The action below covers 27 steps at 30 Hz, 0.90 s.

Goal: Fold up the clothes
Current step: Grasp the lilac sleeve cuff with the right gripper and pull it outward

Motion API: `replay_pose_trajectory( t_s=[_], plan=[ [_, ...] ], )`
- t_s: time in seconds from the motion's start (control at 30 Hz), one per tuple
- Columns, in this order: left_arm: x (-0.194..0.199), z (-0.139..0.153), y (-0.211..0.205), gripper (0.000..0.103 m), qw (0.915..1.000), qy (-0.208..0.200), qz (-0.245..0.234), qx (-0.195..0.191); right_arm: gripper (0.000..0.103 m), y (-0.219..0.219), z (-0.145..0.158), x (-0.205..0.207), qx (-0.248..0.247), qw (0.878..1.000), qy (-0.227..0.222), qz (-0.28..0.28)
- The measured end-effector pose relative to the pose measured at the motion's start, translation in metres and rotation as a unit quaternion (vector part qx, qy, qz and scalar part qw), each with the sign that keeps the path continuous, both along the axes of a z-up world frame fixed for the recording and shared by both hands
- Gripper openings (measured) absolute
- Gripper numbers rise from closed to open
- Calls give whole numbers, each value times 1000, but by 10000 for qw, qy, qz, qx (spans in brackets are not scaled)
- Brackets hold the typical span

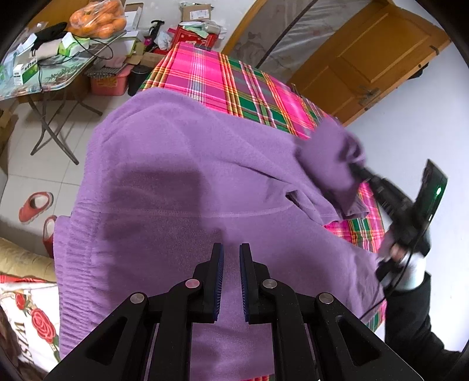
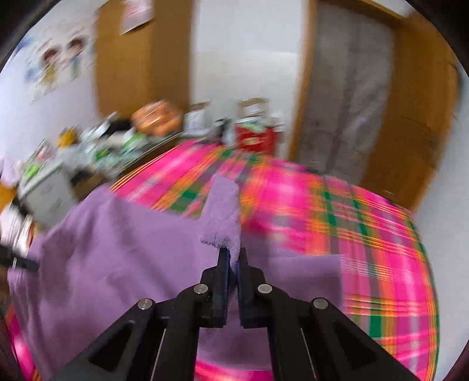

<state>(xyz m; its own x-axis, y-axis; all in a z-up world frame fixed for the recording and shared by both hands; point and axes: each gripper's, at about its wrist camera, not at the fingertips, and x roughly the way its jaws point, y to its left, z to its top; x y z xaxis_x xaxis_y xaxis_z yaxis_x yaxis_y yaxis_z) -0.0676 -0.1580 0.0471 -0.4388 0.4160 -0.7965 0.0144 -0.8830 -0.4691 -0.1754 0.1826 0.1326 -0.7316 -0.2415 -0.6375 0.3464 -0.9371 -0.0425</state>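
Note:
A purple fleece garment [image 1: 181, 181] lies spread on a pink and green plaid cloth [image 1: 211, 76]. My left gripper [image 1: 231, 252] hovers just above the garment near its ribbed hem, jaws slightly apart and empty. My right gripper [image 2: 232, 252] is shut on a purple sleeve end [image 2: 224, 214] and holds it lifted above the garment [image 2: 111, 258]. In the left wrist view the right gripper [image 1: 356, 168] shows at the right, with the sleeve [image 1: 331, 155] bunched in its jaws. The right wrist view is motion-blurred.
A folding table [image 1: 52, 79] with boxes and a bag of oranges [image 1: 98, 19] stands at the far left. Red slippers [image 1: 36, 206] lie on the tiled floor. A wooden door [image 1: 372, 55] is at the back right. A rose-print pillow [image 1: 29, 325] lies near left.

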Motion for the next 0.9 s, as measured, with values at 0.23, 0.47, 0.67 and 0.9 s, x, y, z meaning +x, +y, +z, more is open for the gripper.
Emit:
replay_pose_trajectory(
  t_s=[0.23,0.47,0.67,0.9],
  plan=[
    [-4,-3,6,11,10000,-54,-30,-60,5,138,28,-14,-770,9819,183,-1722],
    [-7,-6,13,11,9999,-101,-54,-118,5,240,27,-12,-851,9565,243,-2779],
    [-6,-2,22,11,9999,39,-138,-64,5,302,16,-13,-779,9440,192,-3201],
    [-8,2,29,11,9996,190,-187,27,5,350,-10,-11,-898,9350,14,-3430]
  ],
)
